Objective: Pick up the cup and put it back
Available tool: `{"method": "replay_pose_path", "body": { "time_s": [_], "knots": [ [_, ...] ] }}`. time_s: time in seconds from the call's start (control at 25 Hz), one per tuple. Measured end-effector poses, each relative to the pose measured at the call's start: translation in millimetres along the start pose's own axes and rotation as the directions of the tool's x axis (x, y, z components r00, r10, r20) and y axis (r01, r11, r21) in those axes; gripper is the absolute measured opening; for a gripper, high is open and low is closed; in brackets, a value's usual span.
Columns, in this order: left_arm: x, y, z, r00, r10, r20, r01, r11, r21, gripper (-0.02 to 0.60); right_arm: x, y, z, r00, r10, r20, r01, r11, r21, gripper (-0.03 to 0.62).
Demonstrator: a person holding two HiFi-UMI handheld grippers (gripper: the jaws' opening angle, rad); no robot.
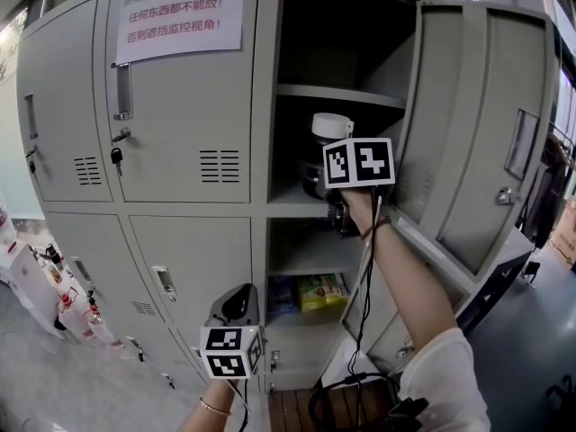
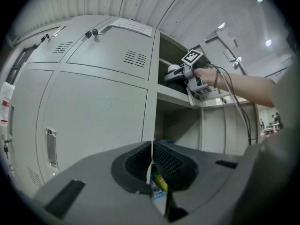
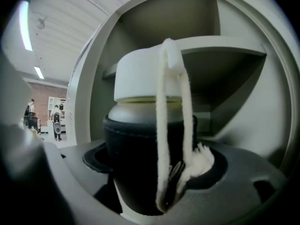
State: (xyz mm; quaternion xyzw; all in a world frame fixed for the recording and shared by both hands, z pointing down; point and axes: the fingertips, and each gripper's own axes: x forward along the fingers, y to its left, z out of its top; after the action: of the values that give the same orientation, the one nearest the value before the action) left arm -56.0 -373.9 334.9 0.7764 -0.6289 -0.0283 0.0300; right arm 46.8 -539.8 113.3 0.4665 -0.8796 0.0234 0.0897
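The cup [image 3: 149, 125] has a white lid, a silvery neck, a black sleeve and a white cord loop hanging down its front. My right gripper [image 3: 151, 175] is shut on the sleeve. In the head view the cup [image 1: 329, 126] is inside the open locker compartment, just above its floor, with my right gripper [image 1: 319, 178] reaching in from the right. My left gripper [image 1: 236, 304] hangs low in front of the lower lockers. Its jaws are shut against each other with nothing between them [image 2: 151, 159]. From there the cup [image 2: 174, 69] and right gripper [image 2: 194, 72] show up high.
A shelf [image 1: 337, 94] divides the open compartment above the cup. The locker door [image 1: 486, 133] stands open at the right. A paper notice [image 1: 180, 12] hangs on the shut door at the left. Yellow-green packets [image 1: 322, 291] lie in the compartment below. Bottles [image 1: 65, 309] stand lower left.
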Motion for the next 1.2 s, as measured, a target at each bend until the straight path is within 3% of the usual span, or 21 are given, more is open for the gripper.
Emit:
{"method": "replay_pose_path", "body": {
  "time_s": [0.48,1.2],
  "knots": [
    [6.7,-7.4,-3.6,1.000,-0.023,-0.008,0.023,1.000,0.013,0.012,32.7,-12.2,-1.5,0.997,-0.047,-0.059,0.048,0.999,0.017,0.420],
    [5.8,-14.7,-2.0,1.000,-0.031,-0.002,0.031,0.999,0.020,0.012,27.6,-18.2,-0.3,0.998,-0.055,-0.020,0.056,0.998,0.024,0.439]
  ]
}}
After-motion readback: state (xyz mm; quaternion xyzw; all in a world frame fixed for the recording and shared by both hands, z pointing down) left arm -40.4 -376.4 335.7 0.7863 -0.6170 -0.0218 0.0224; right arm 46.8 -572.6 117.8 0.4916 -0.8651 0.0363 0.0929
